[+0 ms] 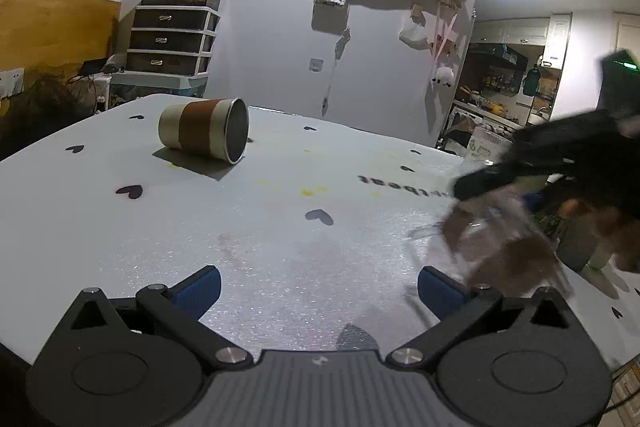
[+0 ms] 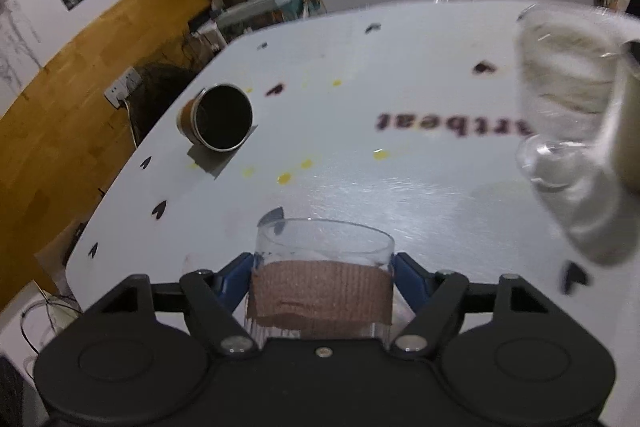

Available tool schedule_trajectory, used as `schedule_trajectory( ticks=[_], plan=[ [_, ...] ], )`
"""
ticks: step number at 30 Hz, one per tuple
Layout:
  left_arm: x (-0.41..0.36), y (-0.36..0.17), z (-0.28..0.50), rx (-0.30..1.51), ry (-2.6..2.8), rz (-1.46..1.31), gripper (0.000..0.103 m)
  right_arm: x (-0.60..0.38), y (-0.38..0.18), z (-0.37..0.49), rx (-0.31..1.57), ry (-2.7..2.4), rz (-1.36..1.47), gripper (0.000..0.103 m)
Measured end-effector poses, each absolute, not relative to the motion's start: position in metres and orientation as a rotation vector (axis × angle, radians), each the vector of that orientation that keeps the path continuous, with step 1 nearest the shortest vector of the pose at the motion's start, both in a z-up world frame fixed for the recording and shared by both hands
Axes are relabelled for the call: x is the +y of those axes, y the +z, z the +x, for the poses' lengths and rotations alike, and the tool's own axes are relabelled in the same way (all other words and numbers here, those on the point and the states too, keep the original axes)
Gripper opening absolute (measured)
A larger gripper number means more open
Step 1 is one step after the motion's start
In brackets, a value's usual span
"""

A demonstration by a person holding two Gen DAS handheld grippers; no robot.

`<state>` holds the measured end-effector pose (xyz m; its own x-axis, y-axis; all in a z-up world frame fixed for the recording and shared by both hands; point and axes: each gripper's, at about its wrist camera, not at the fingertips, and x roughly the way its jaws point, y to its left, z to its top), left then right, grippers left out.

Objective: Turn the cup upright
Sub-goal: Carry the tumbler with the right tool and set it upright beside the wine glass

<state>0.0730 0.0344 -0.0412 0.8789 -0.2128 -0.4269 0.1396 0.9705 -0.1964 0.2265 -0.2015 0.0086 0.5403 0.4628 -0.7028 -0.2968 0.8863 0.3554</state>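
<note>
A metal cup with a brown band [image 1: 204, 134] lies on its side on the white table [image 1: 280, 227], its open mouth facing right; it also shows in the right wrist view [image 2: 218, 118]. My right gripper [image 2: 324, 275] is shut on a clear glass cup with a brown band [image 2: 322, 291] and holds it above the table. That cup shows blurred at the right of the left wrist view [image 1: 500, 239]. My left gripper [image 1: 319, 289] is open and empty, low over the table's near part.
A blurred clear glass [image 2: 572, 115] stands at the right in the right wrist view. The table has black heart prints and yellow stains [image 1: 308, 191]. A drawer unit [image 1: 170, 39] and a white wall stand behind the table.
</note>
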Motion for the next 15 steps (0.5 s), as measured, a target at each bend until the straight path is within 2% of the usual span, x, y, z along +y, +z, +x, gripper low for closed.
schedule_trajectory(
  ticks=[8, 15],
  plan=[
    [0.020, -0.036, 0.069, 0.441, -0.205, -0.135, 0.103, -0.260, 0.037, 0.168, 0.705, 0.413, 0.146, 0.076],
    [0.013, -0.035, 0.066, 0.431, -0.213, -0.124, 0.103, -0.297, 0.043, 0.162, 0.585, 0.306, 0.114, 0.076]
  ],
)
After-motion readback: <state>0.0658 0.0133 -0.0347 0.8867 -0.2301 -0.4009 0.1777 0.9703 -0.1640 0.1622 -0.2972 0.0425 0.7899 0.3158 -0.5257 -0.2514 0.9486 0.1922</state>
